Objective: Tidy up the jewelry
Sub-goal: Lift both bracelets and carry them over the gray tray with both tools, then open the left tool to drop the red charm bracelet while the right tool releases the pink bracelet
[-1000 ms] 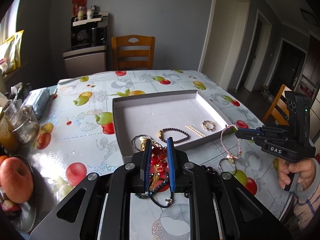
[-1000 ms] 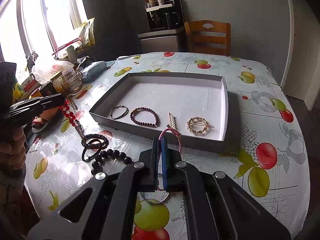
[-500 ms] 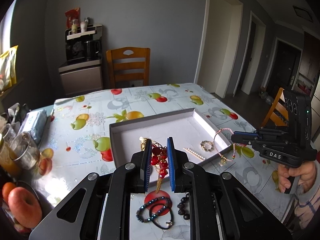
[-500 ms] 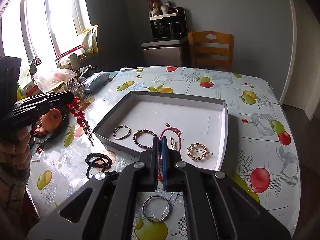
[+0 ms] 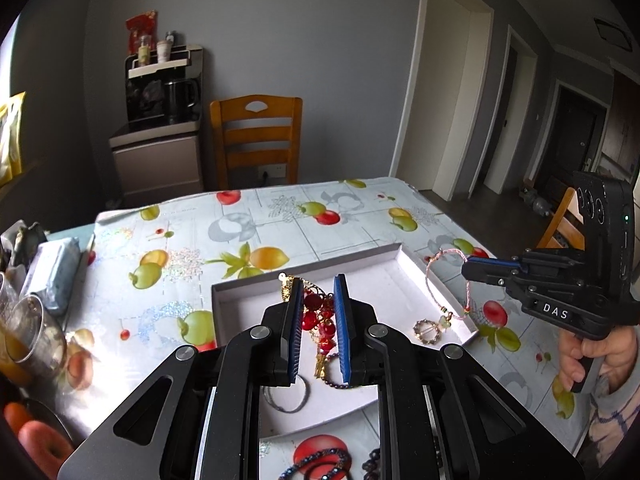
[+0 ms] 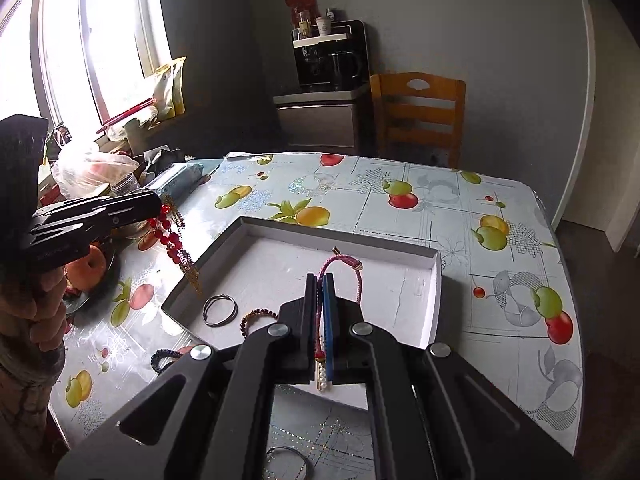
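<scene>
My left gripper (image 5: 318, 312) pinches the red-bead gold-chain necklace (image 5: 320, 320), limp and heavy, dangling over the shallow grey tray (image 6: 434, 280). My right gripper (image 6: 319, 308), jaws nearly together, clamps the light pink cord bracelet (image 6: 344, 270); I judge both snag-prone.

In the left wrist view, the black gripper frame (image 5: 318, 308) at lower centre covers the near wall of the shallow grey cardboard tray (image 5: 236, 292) and parts of a thin dark ring bangle (image 5: 286, 394). A dark beaded bracelet (image 5: 316, 466) is cut off by the bottom edge. At the lower left edge an orange-red fruit (image 5: 38, 438) is blurred and clipped. In the right wrist view, a short string of white pearls (image 6: 321, 376) shows only partly between the closed fingers, and a silver hoop (image 6: 286, 462) runs off the bottom edge.
</scene>
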A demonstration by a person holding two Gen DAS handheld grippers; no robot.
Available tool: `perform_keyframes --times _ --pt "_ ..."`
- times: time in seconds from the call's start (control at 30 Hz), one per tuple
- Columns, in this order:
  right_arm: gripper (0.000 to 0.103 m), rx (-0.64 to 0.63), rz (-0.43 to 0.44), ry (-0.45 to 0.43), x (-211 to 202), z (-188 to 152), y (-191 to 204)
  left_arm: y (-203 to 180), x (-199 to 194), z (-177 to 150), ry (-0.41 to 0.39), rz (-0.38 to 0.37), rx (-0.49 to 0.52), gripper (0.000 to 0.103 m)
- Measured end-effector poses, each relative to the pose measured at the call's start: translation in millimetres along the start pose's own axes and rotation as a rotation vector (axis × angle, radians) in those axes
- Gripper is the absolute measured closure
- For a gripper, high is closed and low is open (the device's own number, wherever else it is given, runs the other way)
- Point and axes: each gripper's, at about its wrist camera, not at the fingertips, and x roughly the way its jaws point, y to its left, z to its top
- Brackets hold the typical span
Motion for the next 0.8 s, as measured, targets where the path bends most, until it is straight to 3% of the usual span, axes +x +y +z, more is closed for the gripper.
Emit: perform_keyframes --times 0.3,0.8 --pt "0.1 -0.034 -0.067 0.072 54 4 -8 18 53 -5 0.065 0.027 -0.059 0.087" --pt "0.1 0.004 -0.021 0.197 123 -21 -9 32 118 -46 0.241 0.046 -0.071 0.087"
